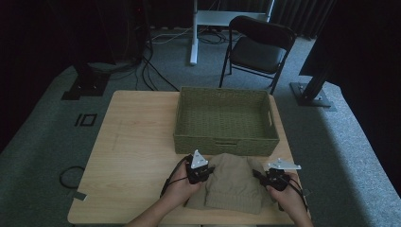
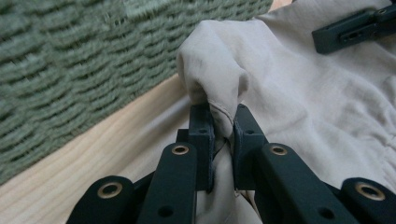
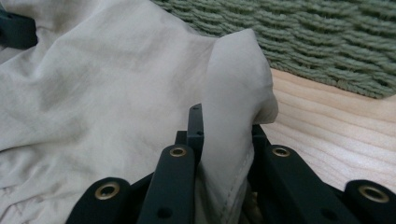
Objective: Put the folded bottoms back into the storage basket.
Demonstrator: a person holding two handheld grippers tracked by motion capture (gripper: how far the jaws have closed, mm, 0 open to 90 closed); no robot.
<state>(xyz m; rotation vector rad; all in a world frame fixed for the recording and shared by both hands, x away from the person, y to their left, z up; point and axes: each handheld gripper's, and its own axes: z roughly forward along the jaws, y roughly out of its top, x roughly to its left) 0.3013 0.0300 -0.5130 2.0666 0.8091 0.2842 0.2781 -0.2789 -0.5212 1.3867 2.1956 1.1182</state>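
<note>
With both the left gripper (image 2: 223, 133) and right gripper (image 3: 224, 135) pinching the cloth (image 1: 235, 182), we judge lifting is underway; next, carry it level into the basket (image 1: 225, 142).

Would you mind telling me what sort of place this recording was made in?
Probably a lab or studio set up for recording, not a home: dark curtains around a grey carpeted floor, metal stand bases, loose cables, a folding chair.
</note>
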